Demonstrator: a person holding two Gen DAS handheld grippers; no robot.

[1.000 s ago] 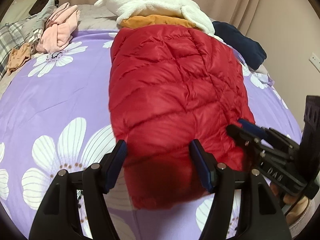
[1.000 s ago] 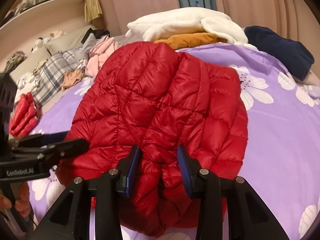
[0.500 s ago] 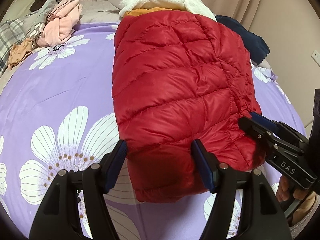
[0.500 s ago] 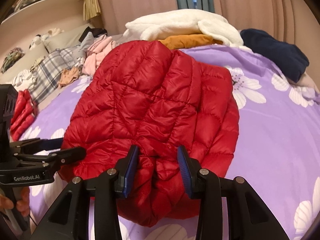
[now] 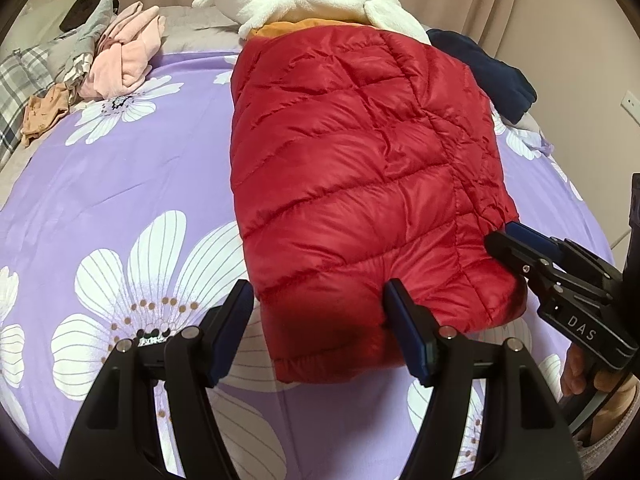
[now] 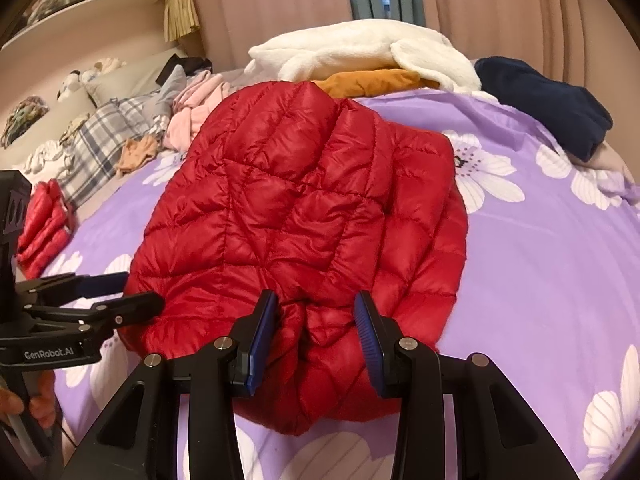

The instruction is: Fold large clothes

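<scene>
1. The red quilted down jacket (image 5: 360, 184) lies on the purple flower-print bedspread (image 5: 120, 184), already gathered into a compact puffy rectangle — sleeves seem tucked in, by my judgement.
2. The left gripper (image 5: 320, 328) stands spread wide at the jacket's near edge, holding nothing.
3. The right gripper (image 6: 316, 332) straddles a bunched ridge of the near hem; its jaws look parted, not clamped.
4. Probably left — one more fold or a flattening, then the other heaped clothes (image 6: 360, 56) behind.

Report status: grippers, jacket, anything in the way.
Left gripper open at the red jacket's near hem. Right gripper open, astride the same end. Jacket folded on the bed. Clothes pile just beyond.
</scene>
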